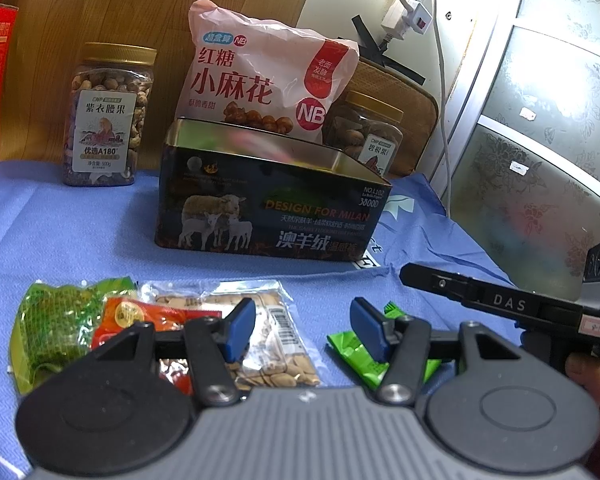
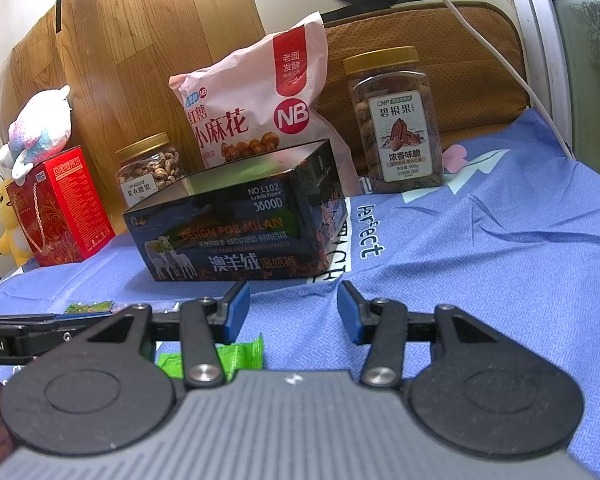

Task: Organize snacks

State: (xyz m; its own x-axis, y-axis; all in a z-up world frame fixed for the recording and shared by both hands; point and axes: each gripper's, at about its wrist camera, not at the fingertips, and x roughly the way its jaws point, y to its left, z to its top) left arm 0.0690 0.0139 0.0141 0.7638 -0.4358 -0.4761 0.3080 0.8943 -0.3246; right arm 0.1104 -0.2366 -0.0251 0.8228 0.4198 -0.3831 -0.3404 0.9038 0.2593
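Hovering low over the blue cloth, left gripper and right gripper level, fingers apart, gripping nothing.

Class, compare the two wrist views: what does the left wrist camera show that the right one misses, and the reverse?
Only left: a clear sunflower-seed packet and a red snack pouch lying beside it. Only right: a pink-and-blue plush toy on the red gift box. Both: the open dark sheep-print tin, pink twist-snack bag and small green wrapped candy.
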